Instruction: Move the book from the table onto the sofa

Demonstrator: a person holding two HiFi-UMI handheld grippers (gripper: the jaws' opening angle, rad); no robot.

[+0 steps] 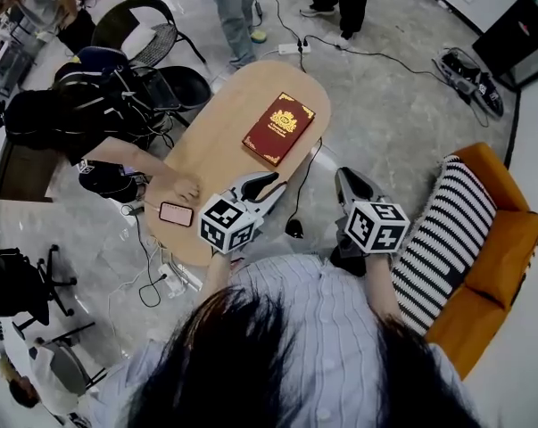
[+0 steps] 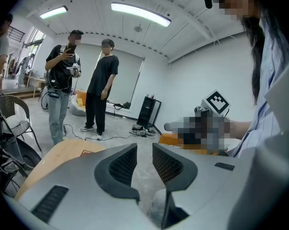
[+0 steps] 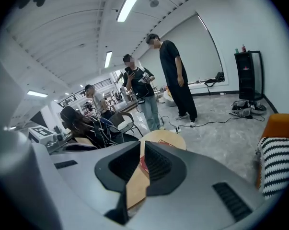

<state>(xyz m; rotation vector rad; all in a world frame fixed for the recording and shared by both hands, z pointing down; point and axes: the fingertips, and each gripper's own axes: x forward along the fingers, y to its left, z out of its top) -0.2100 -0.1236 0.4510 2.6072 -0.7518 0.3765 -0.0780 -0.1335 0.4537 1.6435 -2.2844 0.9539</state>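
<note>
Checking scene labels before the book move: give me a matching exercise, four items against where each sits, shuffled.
Things:
1. book
2. phone
3. striped cushion
4. power strip

Places:
A. on the orange sofa
B. on the floor, past the far end of the table
C. flat on the table's far half
D. at the table's near edge, beside a person's hand

Pairs: 1-C, 2-D, 3-A, 4-B
</note>
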